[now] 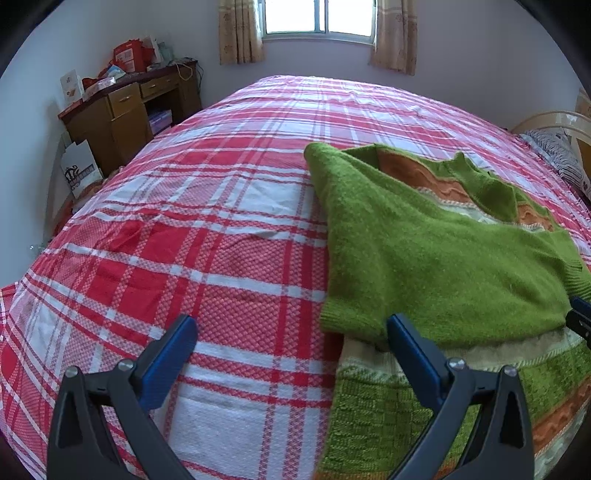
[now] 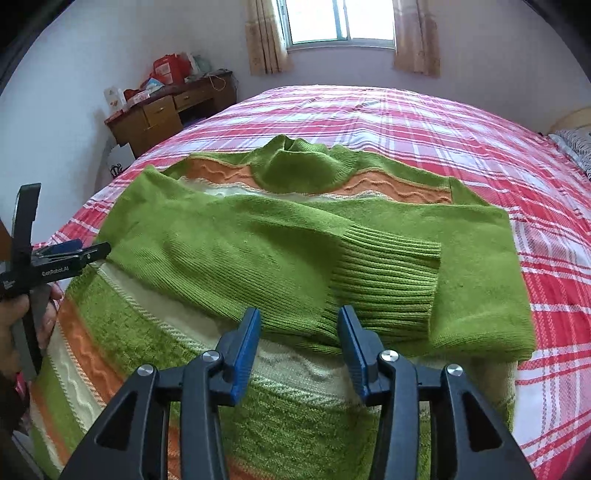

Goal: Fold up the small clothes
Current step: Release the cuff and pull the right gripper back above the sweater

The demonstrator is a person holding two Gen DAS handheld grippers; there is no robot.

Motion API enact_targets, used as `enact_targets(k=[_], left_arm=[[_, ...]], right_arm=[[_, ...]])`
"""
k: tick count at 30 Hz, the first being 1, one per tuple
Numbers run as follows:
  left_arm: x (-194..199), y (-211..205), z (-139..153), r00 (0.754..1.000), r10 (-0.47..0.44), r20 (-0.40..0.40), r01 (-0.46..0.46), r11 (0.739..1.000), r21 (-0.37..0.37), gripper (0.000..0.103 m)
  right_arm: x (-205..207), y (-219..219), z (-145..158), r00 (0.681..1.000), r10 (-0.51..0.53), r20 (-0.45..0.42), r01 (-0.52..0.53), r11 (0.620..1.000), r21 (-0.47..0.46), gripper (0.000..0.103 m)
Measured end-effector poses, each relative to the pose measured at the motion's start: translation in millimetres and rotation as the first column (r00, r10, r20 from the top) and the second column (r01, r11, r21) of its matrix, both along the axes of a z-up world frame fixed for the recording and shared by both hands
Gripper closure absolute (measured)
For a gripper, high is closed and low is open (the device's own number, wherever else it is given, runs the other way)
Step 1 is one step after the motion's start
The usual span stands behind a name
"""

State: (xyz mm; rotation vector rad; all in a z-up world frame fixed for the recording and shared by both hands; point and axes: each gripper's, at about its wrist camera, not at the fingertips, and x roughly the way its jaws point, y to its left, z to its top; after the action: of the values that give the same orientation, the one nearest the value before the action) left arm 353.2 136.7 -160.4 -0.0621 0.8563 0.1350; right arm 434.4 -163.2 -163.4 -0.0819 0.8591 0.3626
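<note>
A small green sweater [image 2: 295, 236] with orange and cream bands lies flat on the red plaid bed [image 2: 461, 147]. Both sleeves are folded across its chest, the ribbed cuff [image 2: 388, 280] of one on top. My right gripper [image 2: 299, 332] is open and empty, just in front of that cuff above the sweater's lower part. My left gripper [image 1: 291, 336] is open and empty at the sweater's [image 1: 424, 251] left edge, one finger over the sheet, the other over the knit. It also shows in the right wrist view [image 2: 70, 251] at the left side.
A wooden desk [image 1: 125, 107] cluttered with boxes and bags stands against the far left wall. A paper bag [image 1: 79, 170] leans by the bed. A pillow [image 1: 561, 155] and headboard are at the right. A curtained window [image 1: 317, 18] is behind the bed.
</note>
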Motion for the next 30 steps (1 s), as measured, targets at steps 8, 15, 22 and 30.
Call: enact_targets(k=[8, 15, 22, 30], left_arm=[[-9, -4, -1, 1.0, 0.007, -0.009, -0.007, 1.0, 0.029, 0.0], [-14, -4, -1, 1.0, 0.018, -0.017, -0.017, 0.999, 0.044, 0.0], [-14, 2, 1, 0.999, 0.026, -0.041, -0.025, 0.999, 0.026, 0.0], [-50, -3, 0, 0.999, -0.014, -0.029, 0.013, 1.0, -0.024, 0.0]], right_arm=[[-1, 3, 0, 1.0, 0.0, 0.007, 0.0, 1.0, -0.024, 0.058], [0, -5, 0, 1.0, 0.001, -0.001, -0.001, 0.999, 0.036, 0.058], [-4, -14, 6, 1.0, -0.015, -0.005, 0.016, 0.996, 0.092, 0.057], [-39, -31, 13, 0.999, -0.044, 0.005, 0.044, 0.996, 0.083, 0.048]])
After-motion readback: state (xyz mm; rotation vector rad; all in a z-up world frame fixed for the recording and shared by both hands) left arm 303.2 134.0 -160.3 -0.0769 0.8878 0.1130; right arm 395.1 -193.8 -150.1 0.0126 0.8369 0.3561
